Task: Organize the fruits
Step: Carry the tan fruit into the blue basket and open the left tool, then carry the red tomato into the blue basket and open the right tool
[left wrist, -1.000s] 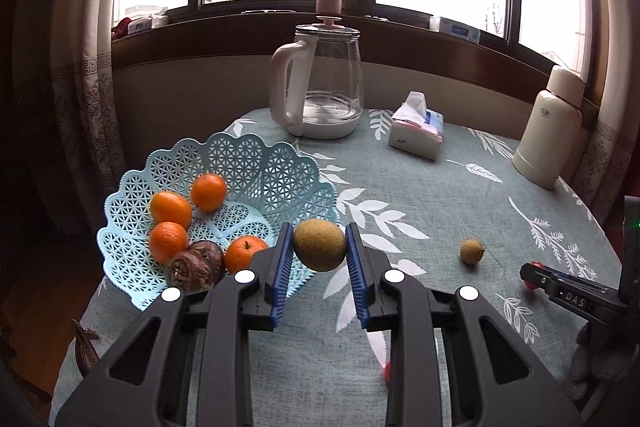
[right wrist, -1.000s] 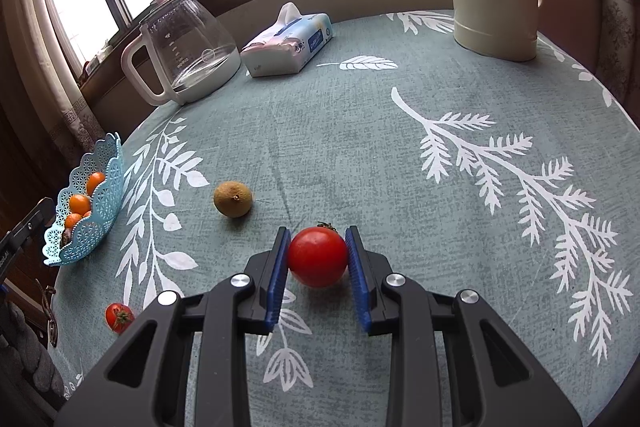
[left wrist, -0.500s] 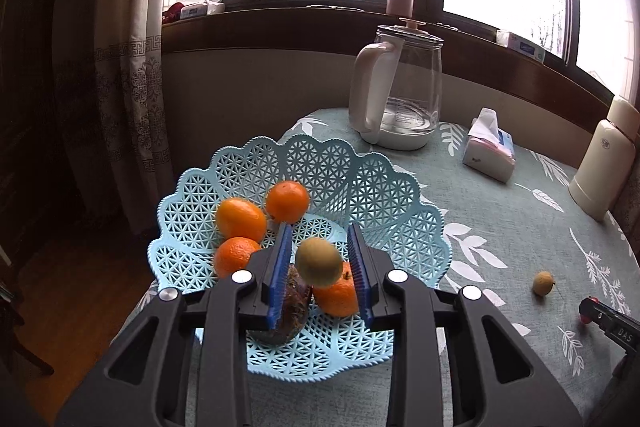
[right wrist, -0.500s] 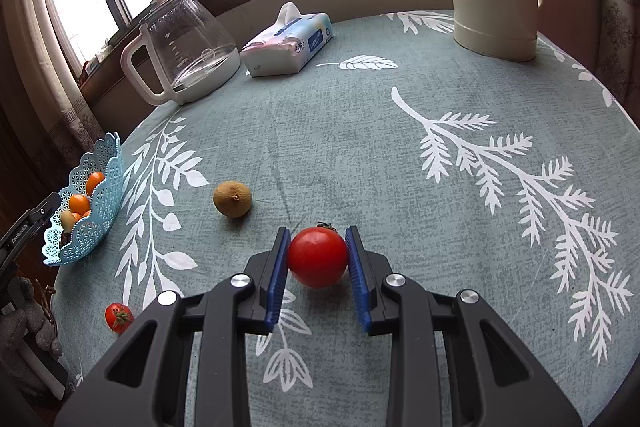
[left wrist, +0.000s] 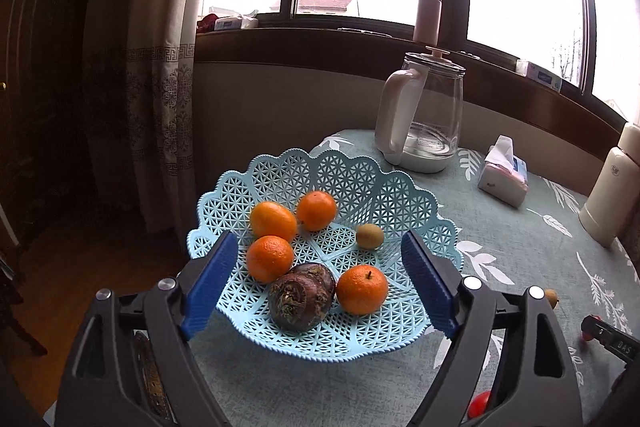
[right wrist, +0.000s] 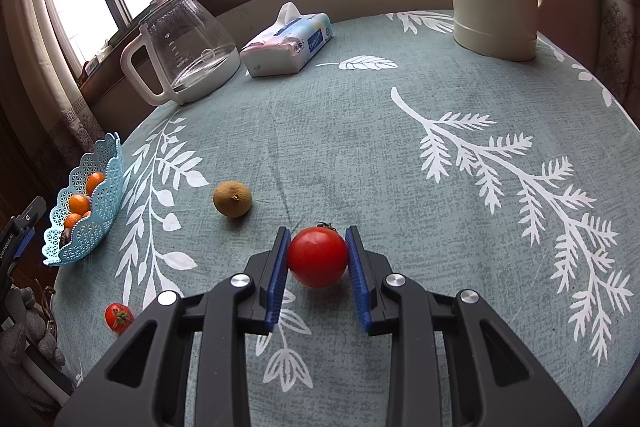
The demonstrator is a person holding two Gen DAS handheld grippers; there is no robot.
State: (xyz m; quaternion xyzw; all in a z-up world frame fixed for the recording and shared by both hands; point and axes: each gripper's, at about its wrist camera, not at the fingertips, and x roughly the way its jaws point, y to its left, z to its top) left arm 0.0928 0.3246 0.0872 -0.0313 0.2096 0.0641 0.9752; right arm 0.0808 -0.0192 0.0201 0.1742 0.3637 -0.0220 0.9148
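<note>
Our left gripper [left wrist: 316, 287] hangs over the pale blue lattice plastic basket [left wrist: 404, 187], fingers spread wide, empty; four oranges, a dark purple fruit and a small tan fruit [left wrist: 369, 236] lie inside. Our right gripper [right wrist: 318, 263] pinches a round red tomato [right wrist: 317, 256] on the table [right wrist: 400, 147]. We judge three left. Only the right view shows the brown kiwi-like fruit [right wrist: 232, 199] and small tomato [right wrist: 118, 317] clearly.

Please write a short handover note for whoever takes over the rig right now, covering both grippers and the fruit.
Left gripper: open and empty, over the blue basket.
Right gripper: shut on the large tomato, low at the tablecloth.
Done: the basket holds four oranges, a dark purple fruit and a small greenish-brown fruit.
Left: bring the large tomato to the basket, then collect the brown fruit and the small tomato near the table edge.
</note>
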